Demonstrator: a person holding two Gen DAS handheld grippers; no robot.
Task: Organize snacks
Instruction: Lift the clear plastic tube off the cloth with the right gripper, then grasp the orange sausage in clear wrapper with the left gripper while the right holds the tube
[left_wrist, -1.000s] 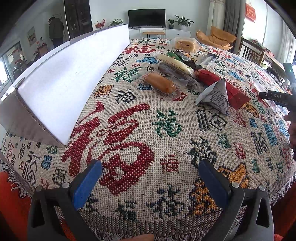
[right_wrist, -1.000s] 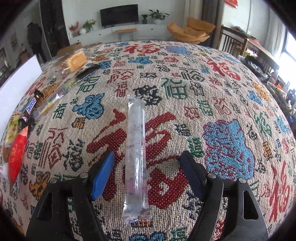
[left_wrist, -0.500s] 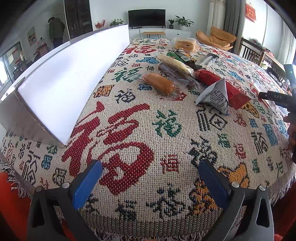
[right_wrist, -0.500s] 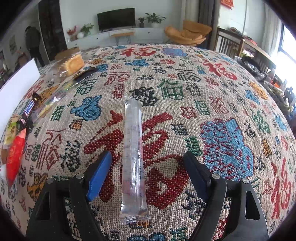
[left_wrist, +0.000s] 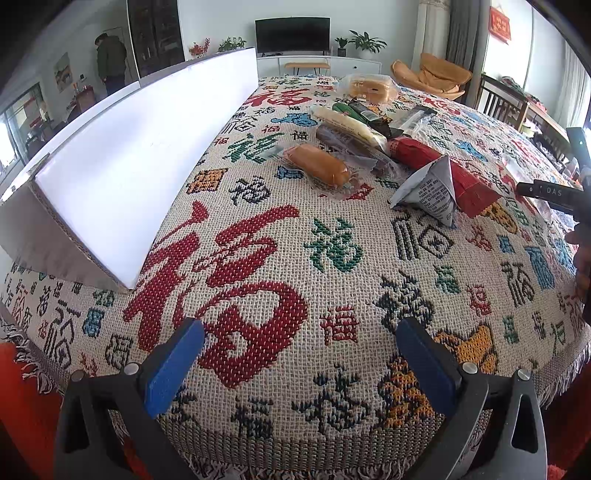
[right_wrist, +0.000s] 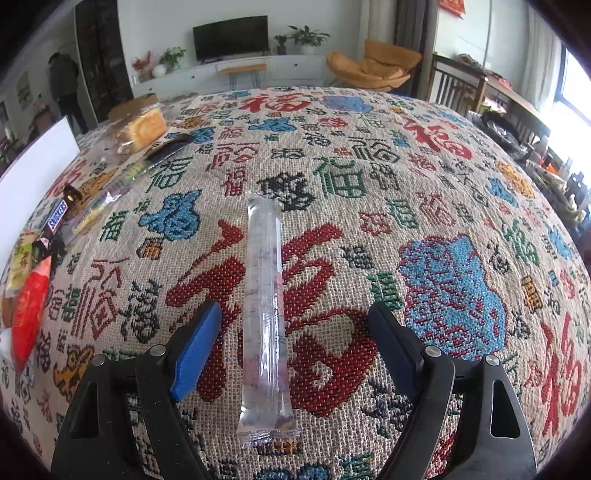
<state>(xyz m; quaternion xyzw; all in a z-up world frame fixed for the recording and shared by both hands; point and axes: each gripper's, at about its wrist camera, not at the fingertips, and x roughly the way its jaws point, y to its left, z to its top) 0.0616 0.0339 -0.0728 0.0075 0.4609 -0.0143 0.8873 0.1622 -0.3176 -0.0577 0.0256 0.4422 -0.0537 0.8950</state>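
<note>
A long clear plastic snack tube (right_wrist: 264, 295) lies flat on the patterned tablecloth (right_wrist: 369, 177), lengthwise between the jaws of my right gripper (right_wrist: 293, 314). The gripper is open and its blue pads stand clear of the tube on both sides. My left gripper (left_wrist: 301, 326) hovers open over the cloth near the table's front edge with nothing between its fingers. Beyond it lies a pile of snacks: an orange sausage pack (left_wrist: 317, 166), a grey triangular packet (left_wrist: 428, 188), a red packet (left_wrist: 465, 181) and bagged bread (left_wrist: 369, 86).
A long white cardboard box (left_wrist: 129, 158) lies along the left side of the table. In the right wrist view a Snickers bar (right_wrist: 57, 221) and the red packet (right_wrist: 27, 314) lie at the far left. A person (left_wrist: 110, 62) stands in the background; chairs line the right.
The right gripper's jaws have spread slightly wider around the clear tube, which has stayed in place. The left gripper and the snack pile have not moved.
</note>
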